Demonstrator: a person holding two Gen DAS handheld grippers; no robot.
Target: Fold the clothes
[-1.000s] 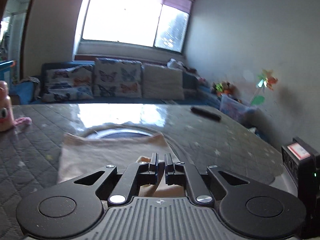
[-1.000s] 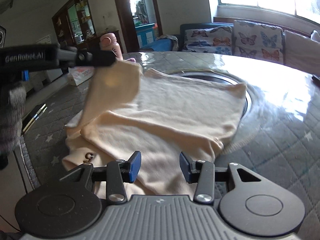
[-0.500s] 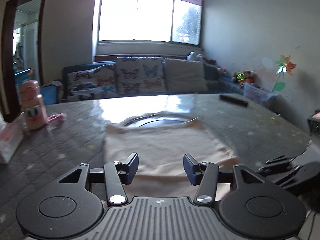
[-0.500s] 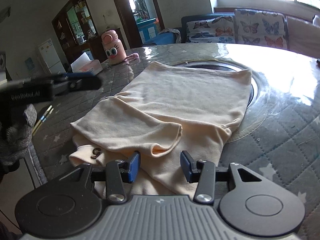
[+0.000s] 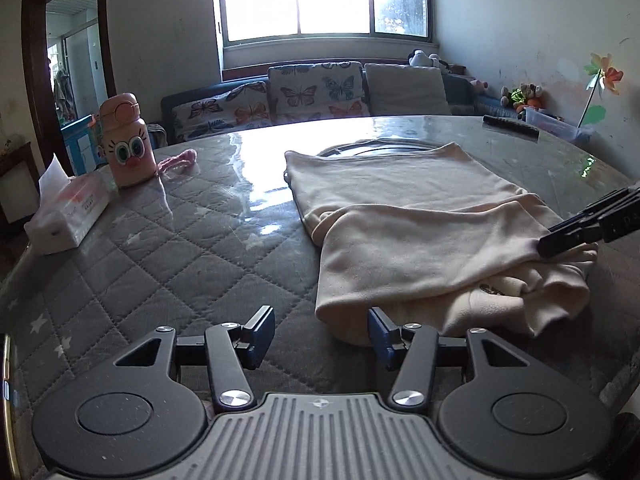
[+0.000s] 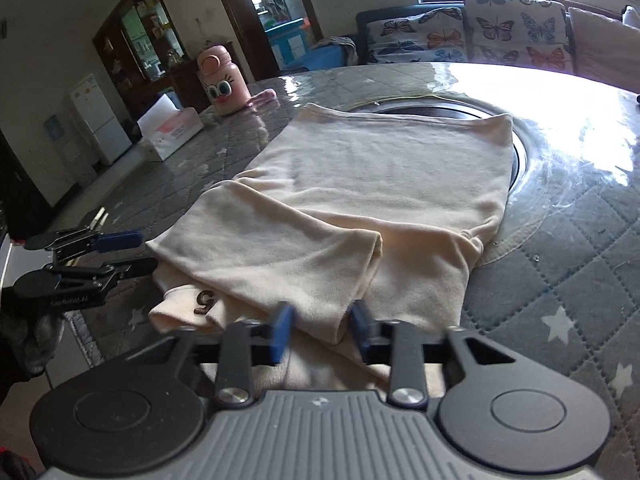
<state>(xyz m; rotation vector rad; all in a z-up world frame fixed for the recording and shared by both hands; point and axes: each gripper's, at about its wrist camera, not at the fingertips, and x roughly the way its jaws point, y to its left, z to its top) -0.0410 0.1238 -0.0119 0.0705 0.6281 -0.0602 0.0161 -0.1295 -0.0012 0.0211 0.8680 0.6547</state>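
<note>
A cream shirt (image 5: 400, 208) (image 6: 380, 168) lies flat on the quilted table (image 5: 180, 260), one sleeve folded across its body. My left gripper (image 5: 320, 332) (image 6: 140, 250) is open and low over the table. The shirt's near corner lies just off its right finger (image 5: 380, 334), and nothing is between the pads. My right gripper (image 6: 322, 330) (image 5: 550, 242) is at the shirt's collar end, beside a brown "5" mark (image 6: 205, 302). Its jaws are closing around the folded sleeve's edge. A gap still shows between the pads and cloth fills it.
A pink cartoon bottle (image 5: 128, 148) (image 6: 222, 80) and a tissue box (image 5: 68, 216) (image 6: 172, 130) stand at the table's left side. A black remote (image 5: 510, 124) lies at the far right. The shirt's far hem overlaps a round turntable (image 6: 520, 152). Behind the table stands a sofa.
My left gripper let go of the raised sleeve, which now lies across the shirt. It opened and dropped to the shirt's near corner. The right jaws have narrowed around the sleeve edge.
</note>
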